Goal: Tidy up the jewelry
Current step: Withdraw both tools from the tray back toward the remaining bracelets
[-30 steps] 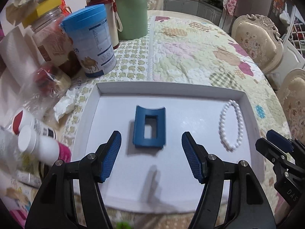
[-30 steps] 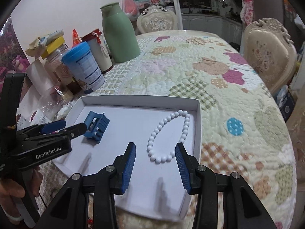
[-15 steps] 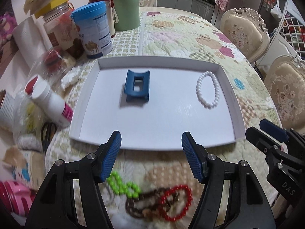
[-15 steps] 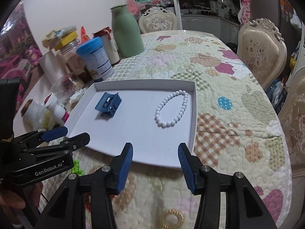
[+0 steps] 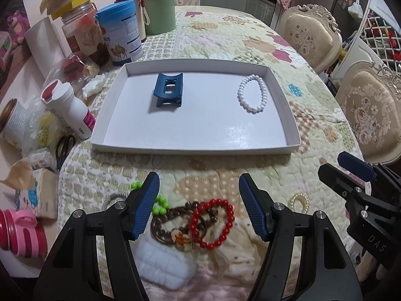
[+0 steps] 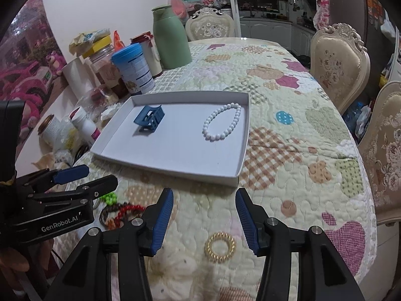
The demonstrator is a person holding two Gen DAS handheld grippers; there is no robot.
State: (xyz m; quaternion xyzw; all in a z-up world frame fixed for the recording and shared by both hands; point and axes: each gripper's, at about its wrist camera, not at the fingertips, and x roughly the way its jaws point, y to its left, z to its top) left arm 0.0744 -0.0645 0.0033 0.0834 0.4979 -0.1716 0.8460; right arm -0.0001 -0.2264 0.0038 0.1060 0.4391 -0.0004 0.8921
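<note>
Left fingers (image 5: 199, 205) stand wide and empty above a red bead bracelet (image 5: 213, 223) tangled with a brown one (image 5: 170, 222). Right fingers (image 6: 204, 219), which have just been opening, are empty over a gold ring (image 6: 220, 247). Beyond, the white tray (image 5: 198, 148) holds a blue clip (image 5: 169, 90) and a white bracelet (image 5: 252, 92), well apart, with bare floor nearer.
</note>
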